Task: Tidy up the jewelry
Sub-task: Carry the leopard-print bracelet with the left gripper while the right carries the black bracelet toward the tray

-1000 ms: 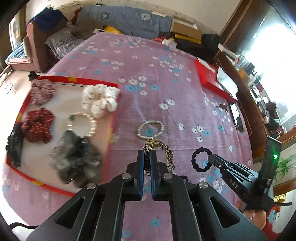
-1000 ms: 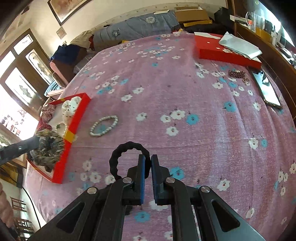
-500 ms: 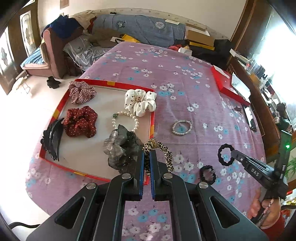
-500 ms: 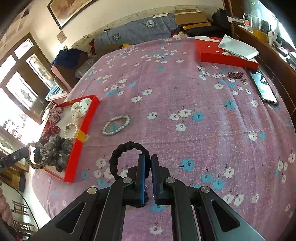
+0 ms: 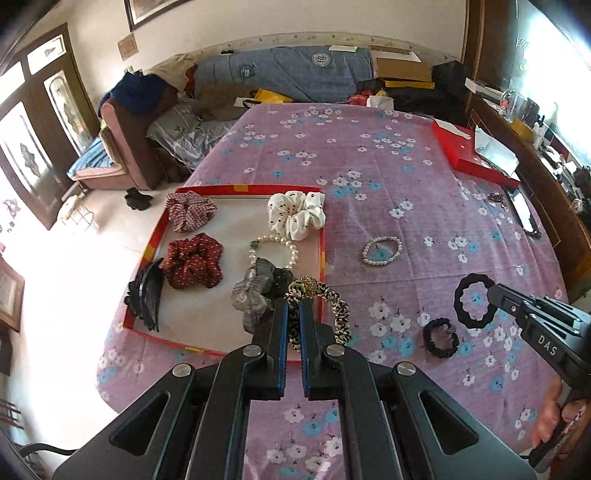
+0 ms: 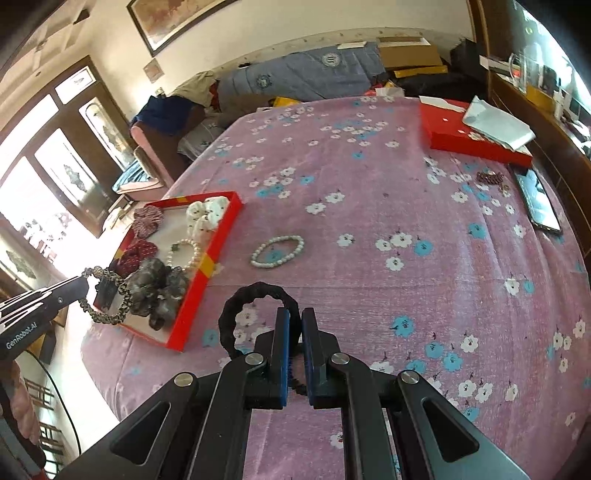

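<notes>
Left gripper jaws clenched on leopard scrunchie — red tray directly below-ahead. Right gripper grasps black ring tie; tray well left — left hand nearer.

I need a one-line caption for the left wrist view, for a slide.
Left gripper carries a leopard-print scrunchie above the red tray; right gripper holds a black hair tie.

Cream wall at top, framed picture upper left. Dark wooden doors at left, bright daylight. Pale floor lower left. Cluttered sofa top centre.
</notes>
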Motion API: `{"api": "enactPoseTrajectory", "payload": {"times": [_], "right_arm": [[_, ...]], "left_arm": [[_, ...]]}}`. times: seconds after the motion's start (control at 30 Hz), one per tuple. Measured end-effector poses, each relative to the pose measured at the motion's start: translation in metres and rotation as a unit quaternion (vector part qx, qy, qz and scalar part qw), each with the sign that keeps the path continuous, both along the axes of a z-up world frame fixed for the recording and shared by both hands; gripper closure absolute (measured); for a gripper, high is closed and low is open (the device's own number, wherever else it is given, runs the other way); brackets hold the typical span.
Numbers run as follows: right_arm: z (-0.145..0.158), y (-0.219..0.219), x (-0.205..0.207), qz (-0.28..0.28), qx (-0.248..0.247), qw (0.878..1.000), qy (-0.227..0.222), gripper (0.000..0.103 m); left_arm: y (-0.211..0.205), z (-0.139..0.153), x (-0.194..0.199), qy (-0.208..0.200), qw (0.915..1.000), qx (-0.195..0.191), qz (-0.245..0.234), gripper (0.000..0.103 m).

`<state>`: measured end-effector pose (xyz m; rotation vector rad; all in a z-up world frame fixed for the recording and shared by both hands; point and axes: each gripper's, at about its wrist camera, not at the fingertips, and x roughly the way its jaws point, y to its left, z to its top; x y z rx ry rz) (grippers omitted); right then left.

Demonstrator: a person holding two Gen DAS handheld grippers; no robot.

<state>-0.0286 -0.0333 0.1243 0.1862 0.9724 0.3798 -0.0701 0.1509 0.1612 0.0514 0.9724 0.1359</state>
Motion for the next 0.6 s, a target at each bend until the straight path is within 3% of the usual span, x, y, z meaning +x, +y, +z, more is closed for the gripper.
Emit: {"api": "enactPoseTrajectory", "payload": {"times": [0.6], "right_arm": [[0.004,0.025,-0.003,0.073,0.022,0.997,-0.007,0.095]], "left_arm": [[0.023,-0.008,-0.033,0.016,0.9960,0.028,0.083,0.098]]}}
